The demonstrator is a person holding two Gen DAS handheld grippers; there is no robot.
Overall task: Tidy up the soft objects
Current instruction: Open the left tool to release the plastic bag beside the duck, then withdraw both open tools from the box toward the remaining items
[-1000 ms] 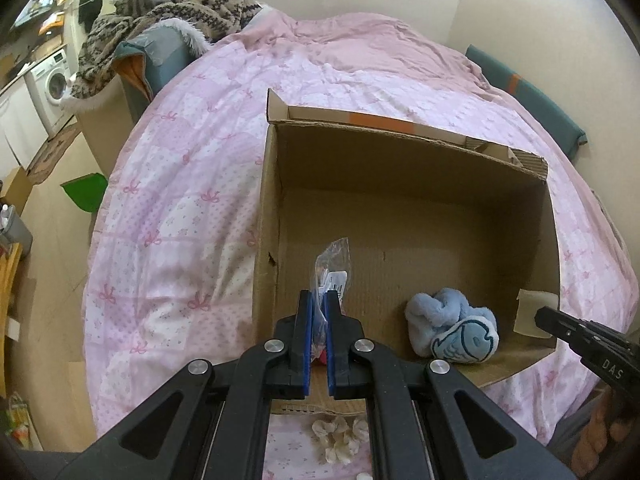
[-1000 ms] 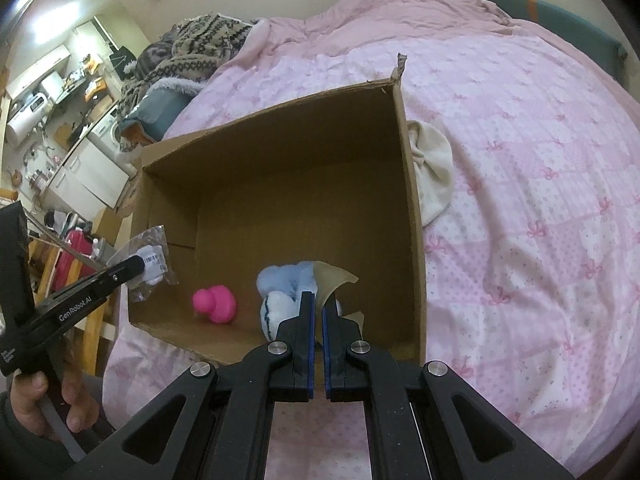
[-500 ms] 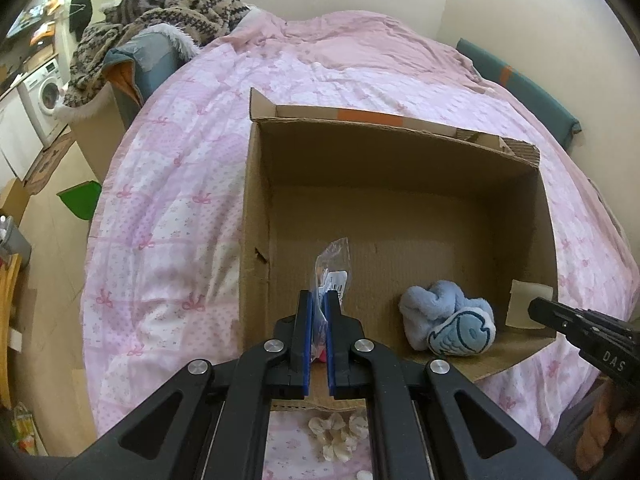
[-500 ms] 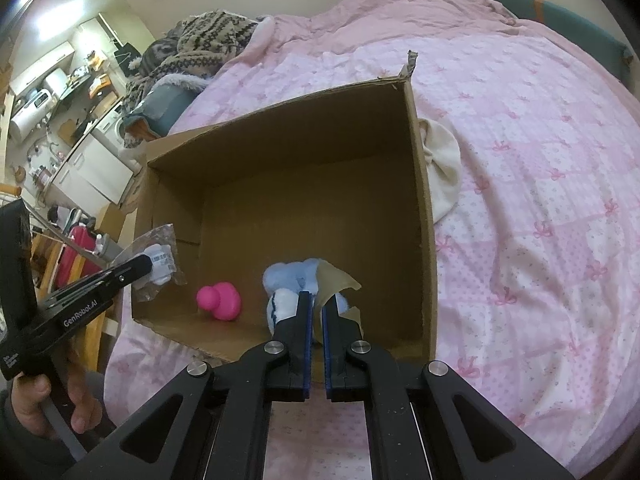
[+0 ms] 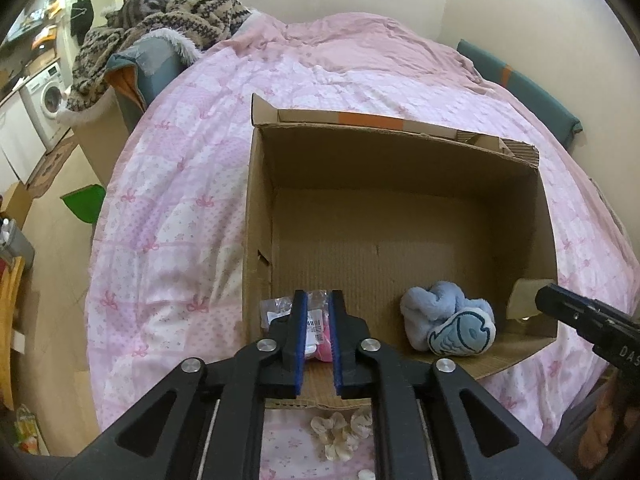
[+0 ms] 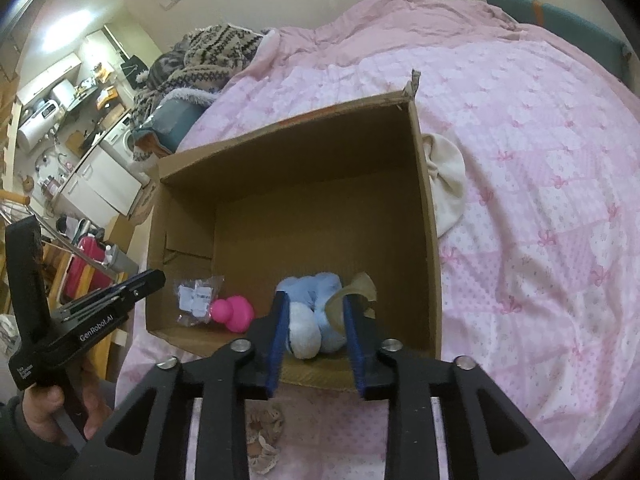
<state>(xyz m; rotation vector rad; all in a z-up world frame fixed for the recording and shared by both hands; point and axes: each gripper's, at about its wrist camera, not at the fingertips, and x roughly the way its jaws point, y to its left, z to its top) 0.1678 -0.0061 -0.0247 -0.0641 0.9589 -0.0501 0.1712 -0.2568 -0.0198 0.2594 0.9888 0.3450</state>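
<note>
**A:** Start with the biggest thing. What was the pink quilt like?

**B:** Soft, printed with bows, and yielding under the cardboard box that sat on it. The box was stiff corrugated board, open-topped, with 1 torn flap and a strip of orange tape along the far rim.

**A:** And inside it?

**B:** 3 things lay near the front wall. The blue plush toy was the largest: fleecy, rounded, with a stitched fish shape on 1 face. It looked light and squashy, so any bulge would do for a hold. Left of it sat the pink duck, smooth and glossy, probably a bit slippery, best pinched at the narrow neck. Against that lay the clear plastic packet, crinkly and thin, likely almost weightless; an edge would be the place to take it.

**A:** Were the tools holding anything?

**B:** No. The left gripper had its jaws a narrow gap apart above the packet, gripping nothing. The right gripper stood wider, jaws either side of the plush without closing on it.

**A:** Anything outside the box?

**B:** A cream cloth bunched against the right wall, and a frilly cream scrunchie on the quilt in front.
</note>
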